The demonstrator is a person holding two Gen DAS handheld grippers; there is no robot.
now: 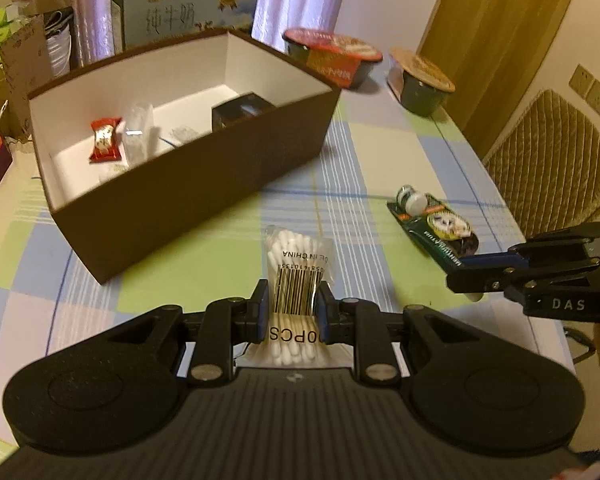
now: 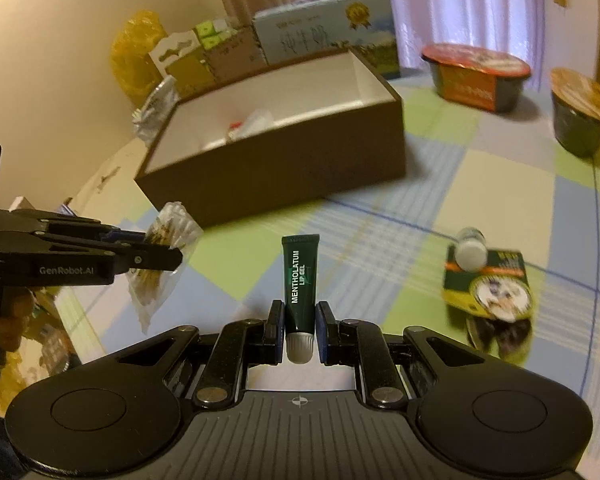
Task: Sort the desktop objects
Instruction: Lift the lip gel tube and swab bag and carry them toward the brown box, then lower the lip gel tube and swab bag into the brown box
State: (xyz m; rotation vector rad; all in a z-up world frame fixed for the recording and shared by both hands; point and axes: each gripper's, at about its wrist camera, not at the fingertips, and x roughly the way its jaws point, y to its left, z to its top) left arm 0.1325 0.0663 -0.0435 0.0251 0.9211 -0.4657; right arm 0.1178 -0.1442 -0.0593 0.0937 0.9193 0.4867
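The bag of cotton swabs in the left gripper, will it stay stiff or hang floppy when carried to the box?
Probably floppy: the bag of cotton swabs is thin clear plastic, and the left gripper pinches it narrow. Likely light, being only swabs. The loose film may slip or crumple, so I would lower it gently into the brown box.

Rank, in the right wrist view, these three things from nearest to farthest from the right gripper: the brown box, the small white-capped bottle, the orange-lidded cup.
1. small white-capped bottle, lying to the right of the right gripper, on a green packet.
2. brown box, ahead and slightly left, open top.
3. orange-lidded cup, far right, at the table's far end.
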